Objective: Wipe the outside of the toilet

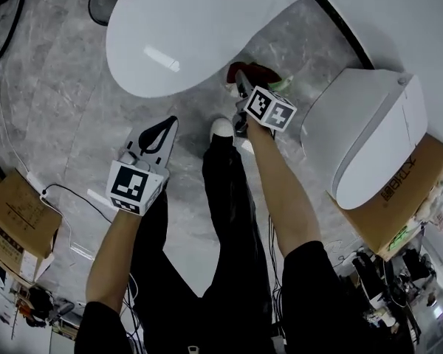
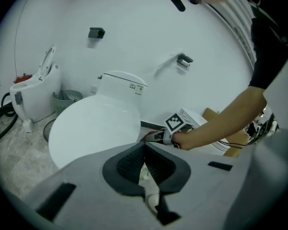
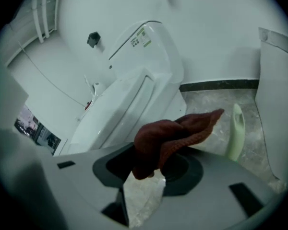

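The white toilet (image 1: 179, 37) fills the top of the head view with its lid down; the left gripper view shows its lid (image 2: 93, 128) and the right gripper view its side (image 3: 134, 85). My right gripper (image 1: 241, 88) is shut on a dark red cloth (image 1: 255, 72), low beside the toilet's right flank. That cloth (image 3: 175, 137) bunches out of the right gripper (image 3: 151, 166) and hangs just off the bowl's side. My left gripper (image 1: 159, 134) hovers below the lid's front edge, apart from it. The left gripper (image 2: 145, 148) is shut with nothing in it.
A second white toilet (image 1: 373, 135) rests on a cardboard box (image 1: 406, 198) at the right. A pale green bottle (image 3: 236, 132) stands on the marble floor (image 1: 74, 109) near the wall. Another toilet (image 2: 36, 95) and a bin (image 2: 67, 99) are far left. Cables and boxes (image 1: 18, 216) lie at the left.
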Available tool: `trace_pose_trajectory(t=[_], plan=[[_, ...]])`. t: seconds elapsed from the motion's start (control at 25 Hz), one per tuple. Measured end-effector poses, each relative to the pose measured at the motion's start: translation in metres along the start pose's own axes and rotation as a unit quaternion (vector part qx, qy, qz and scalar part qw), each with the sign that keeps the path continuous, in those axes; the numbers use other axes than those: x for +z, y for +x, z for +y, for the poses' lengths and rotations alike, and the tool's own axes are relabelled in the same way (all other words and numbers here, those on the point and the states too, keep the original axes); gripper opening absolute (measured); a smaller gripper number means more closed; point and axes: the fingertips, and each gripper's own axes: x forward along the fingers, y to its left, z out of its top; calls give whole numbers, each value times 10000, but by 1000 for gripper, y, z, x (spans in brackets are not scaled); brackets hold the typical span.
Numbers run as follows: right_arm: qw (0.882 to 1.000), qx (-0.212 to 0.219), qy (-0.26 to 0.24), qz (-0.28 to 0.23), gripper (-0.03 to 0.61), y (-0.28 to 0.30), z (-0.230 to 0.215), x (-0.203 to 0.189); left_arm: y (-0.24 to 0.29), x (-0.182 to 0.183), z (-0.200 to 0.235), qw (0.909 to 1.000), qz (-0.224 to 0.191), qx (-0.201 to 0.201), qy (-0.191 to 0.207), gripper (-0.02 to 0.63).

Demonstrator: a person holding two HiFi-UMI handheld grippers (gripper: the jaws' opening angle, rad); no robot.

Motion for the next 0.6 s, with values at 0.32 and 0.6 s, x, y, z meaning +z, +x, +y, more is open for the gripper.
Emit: trace_pose_trajectory(t=[0.32, 0.6], plan=[[9994, -123, 243, -211, 144, 44, -59, 81, 96, 5, -52, 9996, 76, -254, -15, -2], [9956, -132, 858, -339, 144, 98, -101, 116, 146, 0, -64, 9997, 133, -173, -72, -2]])
